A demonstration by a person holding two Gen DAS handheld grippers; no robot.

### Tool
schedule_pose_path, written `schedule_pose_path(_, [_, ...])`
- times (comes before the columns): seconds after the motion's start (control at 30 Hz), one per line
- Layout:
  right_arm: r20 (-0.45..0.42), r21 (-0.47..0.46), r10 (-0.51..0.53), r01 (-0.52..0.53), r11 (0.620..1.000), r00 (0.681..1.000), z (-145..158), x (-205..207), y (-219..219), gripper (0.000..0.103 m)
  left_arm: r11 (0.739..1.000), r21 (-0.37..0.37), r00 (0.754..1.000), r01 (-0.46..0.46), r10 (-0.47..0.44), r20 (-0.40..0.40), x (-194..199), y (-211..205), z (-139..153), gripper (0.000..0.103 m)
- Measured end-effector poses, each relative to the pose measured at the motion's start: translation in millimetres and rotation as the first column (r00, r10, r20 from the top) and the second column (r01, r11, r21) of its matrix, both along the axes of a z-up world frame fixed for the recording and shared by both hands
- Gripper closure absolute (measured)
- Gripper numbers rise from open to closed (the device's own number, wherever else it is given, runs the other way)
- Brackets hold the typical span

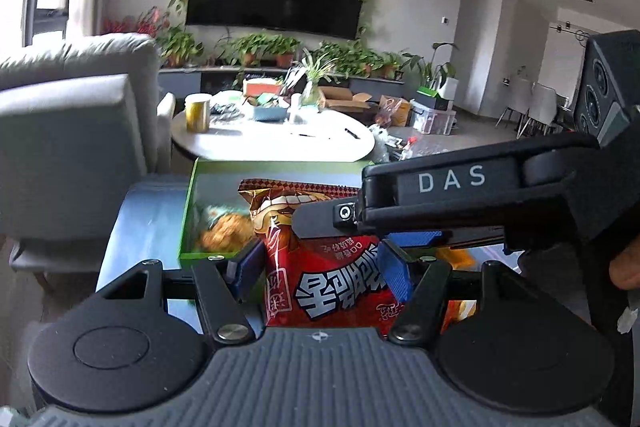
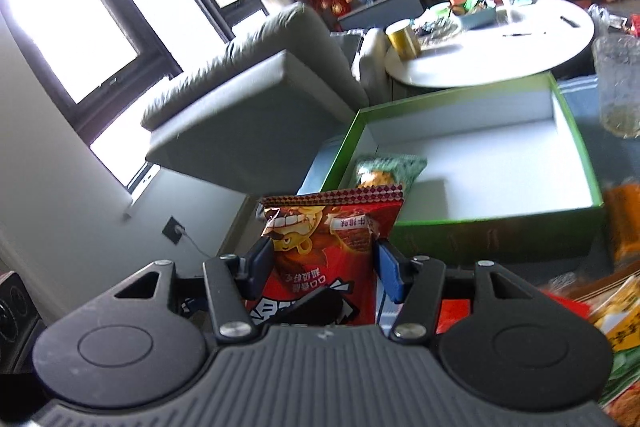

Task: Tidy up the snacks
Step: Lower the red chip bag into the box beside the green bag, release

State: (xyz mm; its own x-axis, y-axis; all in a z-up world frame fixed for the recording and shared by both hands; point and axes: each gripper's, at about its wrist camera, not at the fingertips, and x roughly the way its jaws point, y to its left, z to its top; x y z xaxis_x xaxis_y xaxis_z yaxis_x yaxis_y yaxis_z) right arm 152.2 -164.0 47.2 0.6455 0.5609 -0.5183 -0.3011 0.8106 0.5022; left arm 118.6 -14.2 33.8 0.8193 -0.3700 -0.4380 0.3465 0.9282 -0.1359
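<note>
A red snack bag (image 1: 336, 279) with white characters stands between the blue pads of my left gripper (image 1: 320, 267), which is shut on it. My right gripper (image 2: 324, 267) is shut on the same red bag (image 2: 320, 247) from the other side; its black body (image 1: 460, 199) crosses the left wrist view at the right. Beyond the bag lies an open green box (image 2: 576, 147) with a white inside, also in the left wrist view (image 1: 186, 219). One green-and-orange snack pack (image 2: 384, 171) lies in the box's near left corner, also seen in the left wrist view (image 1: 220, 231).
Orange and yellow snack packs (image 2: 624, 227) lie right of the box, more (image 2: 612, 315) at lower right. A clear glass jar (image 2: 618, 87) stands behind the box. A grey sofa (image 2: 248, 99) is at left, a white round table (image 2: 500, 55) behind.
</note>
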Motion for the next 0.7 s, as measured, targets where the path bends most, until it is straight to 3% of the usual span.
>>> schedule_pose_path(0.17, [0.021,0.020,-0.044,0.043,0.999,0.999,10.0,11.4,-15.3,0.041,0.999,-0.015,0.999,0.034,-0.034,0.015,19.9,-14.3,9.9,0.044])
schedule_pose_path(0.37, [0.033,0.049,-0.094,0.092,0.995,0.995,16.1,31.0,-33.6,0.041,0.998,0.020,0.997,0.067,-0.068,0.043,43.6,-33.3,12.7,0.044])
schedule_pose_path(0.7, [-0.016,0.088,-0.138,0.139,0.986,0.990,-0.3,70.0,-44.3,0.041,0.997,0.019,0.997,0.071,-0.071,-0.007,83.5,-37.5,-5.4,0.044])
